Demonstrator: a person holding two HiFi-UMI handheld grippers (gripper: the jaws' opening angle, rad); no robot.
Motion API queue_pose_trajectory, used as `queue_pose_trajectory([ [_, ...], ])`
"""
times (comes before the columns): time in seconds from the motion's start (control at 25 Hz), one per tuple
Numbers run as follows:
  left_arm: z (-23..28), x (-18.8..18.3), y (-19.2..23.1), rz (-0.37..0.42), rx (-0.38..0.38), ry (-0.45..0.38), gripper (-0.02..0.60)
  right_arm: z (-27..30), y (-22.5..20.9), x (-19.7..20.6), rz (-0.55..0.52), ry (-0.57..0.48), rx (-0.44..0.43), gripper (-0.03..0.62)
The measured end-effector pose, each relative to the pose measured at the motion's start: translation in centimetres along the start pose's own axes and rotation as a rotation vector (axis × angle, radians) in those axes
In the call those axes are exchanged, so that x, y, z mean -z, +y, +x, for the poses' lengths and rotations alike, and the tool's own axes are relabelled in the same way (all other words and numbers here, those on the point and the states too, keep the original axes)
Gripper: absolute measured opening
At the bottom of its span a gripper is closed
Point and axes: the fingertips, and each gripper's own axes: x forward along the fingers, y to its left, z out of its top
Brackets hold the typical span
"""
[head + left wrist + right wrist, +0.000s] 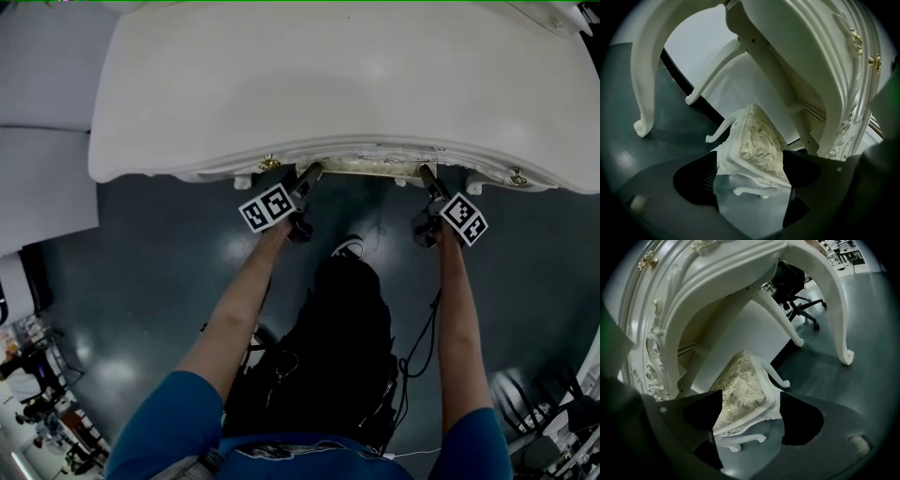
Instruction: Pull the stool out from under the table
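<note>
The stool (757,145) has a cream floral cushion and white curled legs, and it stands on the dark floor under the white table (347,84). In the head view the tabletop hides it. My left gripper (298,192) and right gripper (433,192) both reach under the table's near edge, about a stool's width apart. In the left gripper view the left gripper (750,177) is open, with a corner of the stool framed between its black fingers. The right gripper (747,422) is open in its own view too, with the stool (740,390) showing between its fingers, apart from the pads.
Curved white table legs (644,93) (834,301) stand to either side of the stool. A black office chair (794,282) is beyond the table. A white panel (37,169) lies at the left, and cables and equipment (42,403) are on the floor near the person's feet.
</note>
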Motion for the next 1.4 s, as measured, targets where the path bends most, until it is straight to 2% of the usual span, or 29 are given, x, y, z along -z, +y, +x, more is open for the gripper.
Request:
queue_pose_trajectory([
  [0.16,1.3,-0.7,-0.5,-0.06,0.029,-0.039,0.433,0.9,0.1,-0.6,-0.013,0.002,0.012,0.38],
  [0.24,1.9,-0.8,-0.5,-0.045,0.011,-0.029,0.422,1.2,-0.1,-0.6,-0.027,0.011,0.03,0.363],
  [0.28,2.1,-0.7,-0.4,-0.027,-0.006,-0.019,0.396,1.3,-0.3,-0.5,-0.028,0.014,0.037,0.359],
  [0.36,2.2,-0.4,-0.1,-0.008,-0.024,-0.004,0.396,1.3,-0.7,-0.5,-0.024,0.014,0.048,0.353],
  [0.44,2.0,-0.7,0.0,-0.014,-0.016,0.007,0.377,1.4,-0.6,-0.5,-0.017,0.017,0.051,0.348],
  [0.52,1.7,-0.9,0.0,-0.025,0.004,0.017,0.328,1.6,-0.4,-0.5,-0.009,0.03,0.047,0.345],
  [0.6,1.5,-0.7,-0.1,-0.027,0.015,0.025,0.314,1.3,-0.7,-0.4,-0.004,0.038,0.045,0.34],
  [0.8,0.5,-0.2,0.2,-0.011,-0.004,0.023,0.313,-0.1,-0.9,0.9,0.003,0.014,0.057,0.331],
  [1.4,-5.9,4.5,1.7,-0.02,-0.024,0.099,0.311,-6.4,-2.0,7.1,0.051,0.094,0.108,0.328],
])
